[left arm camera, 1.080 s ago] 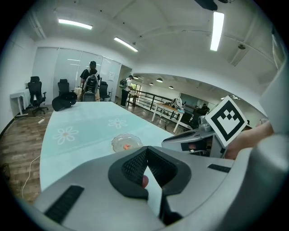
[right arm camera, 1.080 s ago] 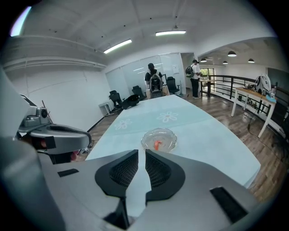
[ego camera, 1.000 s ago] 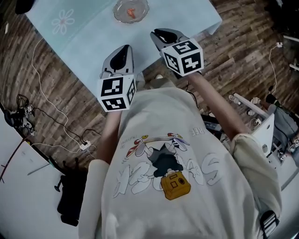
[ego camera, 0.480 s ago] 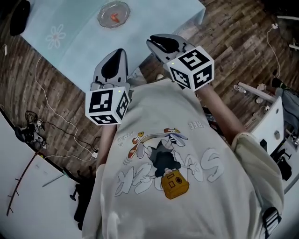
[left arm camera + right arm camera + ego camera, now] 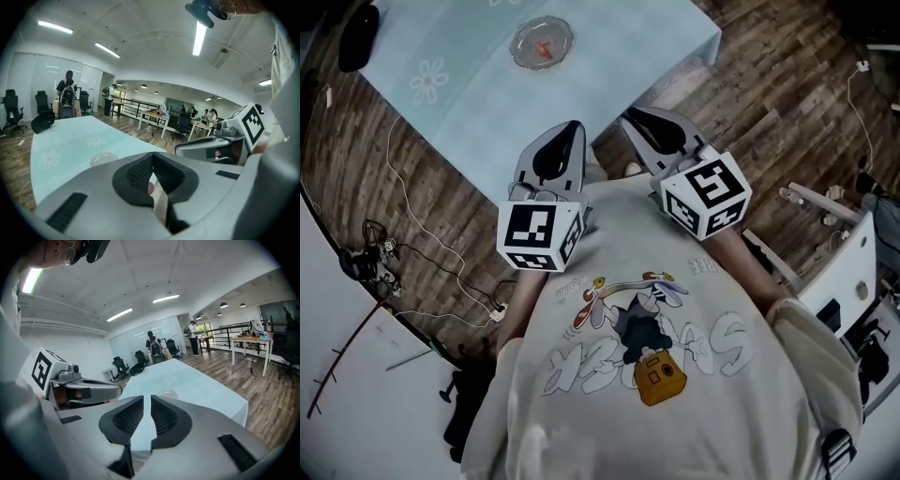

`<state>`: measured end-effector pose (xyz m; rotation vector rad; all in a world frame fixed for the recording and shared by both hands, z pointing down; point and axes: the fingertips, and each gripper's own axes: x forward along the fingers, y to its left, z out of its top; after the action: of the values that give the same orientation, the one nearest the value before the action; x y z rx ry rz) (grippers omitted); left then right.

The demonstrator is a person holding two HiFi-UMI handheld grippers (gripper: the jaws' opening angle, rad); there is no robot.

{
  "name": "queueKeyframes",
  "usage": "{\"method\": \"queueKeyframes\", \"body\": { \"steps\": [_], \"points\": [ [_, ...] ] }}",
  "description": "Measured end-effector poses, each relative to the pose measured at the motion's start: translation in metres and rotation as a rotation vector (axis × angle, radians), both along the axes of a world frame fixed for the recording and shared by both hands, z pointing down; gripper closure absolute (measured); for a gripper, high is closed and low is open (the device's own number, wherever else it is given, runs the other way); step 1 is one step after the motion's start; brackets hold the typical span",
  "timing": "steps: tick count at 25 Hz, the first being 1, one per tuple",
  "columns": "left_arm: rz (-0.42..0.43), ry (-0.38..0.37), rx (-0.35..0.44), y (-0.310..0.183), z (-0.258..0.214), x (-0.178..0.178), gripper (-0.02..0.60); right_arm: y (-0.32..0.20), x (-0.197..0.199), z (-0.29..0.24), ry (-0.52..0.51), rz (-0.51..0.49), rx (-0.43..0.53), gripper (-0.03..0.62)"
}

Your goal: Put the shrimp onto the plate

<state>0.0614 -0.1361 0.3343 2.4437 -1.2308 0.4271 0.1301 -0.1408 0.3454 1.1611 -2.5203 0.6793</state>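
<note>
Long ceiling strips (image 5: 200, 37) light both gripper views brightly and evenly, and the nearest one glares to plain white. The head view is dimmer and muted, its corners falling to black. All three pictures bow hard at the edges — fisheye distortion — and the nearest grey shell of the left gripper (image 5: 152, 153) looks soft, out of focus.

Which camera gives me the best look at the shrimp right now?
Head view: it looks down into the glass plate, where the shrimp shows as a small orange spot. The left gripper view shows the plate low and side-on, shrimp not discernible; the right gripper view likewise catches only the plate's edge.
</note>
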Motion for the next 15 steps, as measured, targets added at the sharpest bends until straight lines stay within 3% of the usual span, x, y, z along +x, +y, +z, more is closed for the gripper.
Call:
{"method": "queueKeyframes", "body": {
  "steps": [4,9,15],
  "points": [
    [-0.023,-0.013,0.000,0.000,0.001,-0.007,0.574,-0.004,0.005,-0.005,-0.005,0.041,0.024,0.530],
    [-0.043,-0.014,0.017,-0.007,-0.001,-0.016,0.574,-0.009,0.004,0.002,-0.047,0.064,-0.025,0.530],
    [-0.043,-0.015,0.031,-0.011,-0.001,-0.023,0.574,-0.005,-0.018,0.004,-0.078,-0.020,-0.038,0.530]
  ]
}}
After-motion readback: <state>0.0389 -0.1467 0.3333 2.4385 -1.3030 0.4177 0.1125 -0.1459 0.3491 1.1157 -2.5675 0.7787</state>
